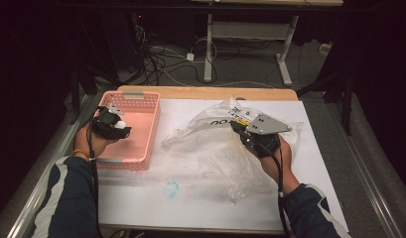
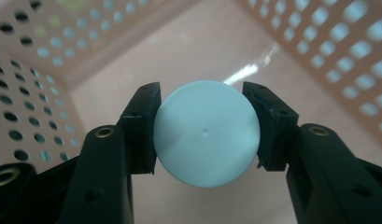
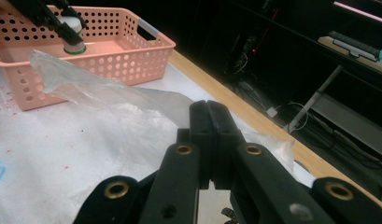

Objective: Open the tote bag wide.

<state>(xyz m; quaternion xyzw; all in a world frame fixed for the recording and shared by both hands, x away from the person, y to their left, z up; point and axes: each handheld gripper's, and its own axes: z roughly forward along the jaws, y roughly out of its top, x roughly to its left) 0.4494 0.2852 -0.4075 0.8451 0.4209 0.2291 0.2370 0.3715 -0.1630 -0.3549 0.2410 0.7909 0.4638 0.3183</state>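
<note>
Nearest the person, the right gripper [image 1: 238, 128] rests on the clear plastic bag [image 1: 215, 148]. Its jaws are clenched flat together, as the right gripper view shows; whether a fold of film is pinched between them cannot be told. The bag lies crumpled on the white table sheet [image 1: 190, 198], to the right of the basket. It looks thin, limp and slippery, so it would slide or bunch rather than lift cleanly; a gathered fold near the mouth seems the surest hold.

Further off on the left, the left gripper [image 1: 117, 124] hangs over the pink perforated basket [image 1: 141, 144], grasping a round white container [image 2: 206, 133]. In the left gripper view the two pads press its opposite sides, with its flat disc face toward the camera. The right gripper view shows a green band low on it [image 3: 74, 48], inside the basket.

The container appears rigid, light and smooth-walled. Held across its widest part it seems secure; an off-centre grip would likely let it squirt out.
</note>
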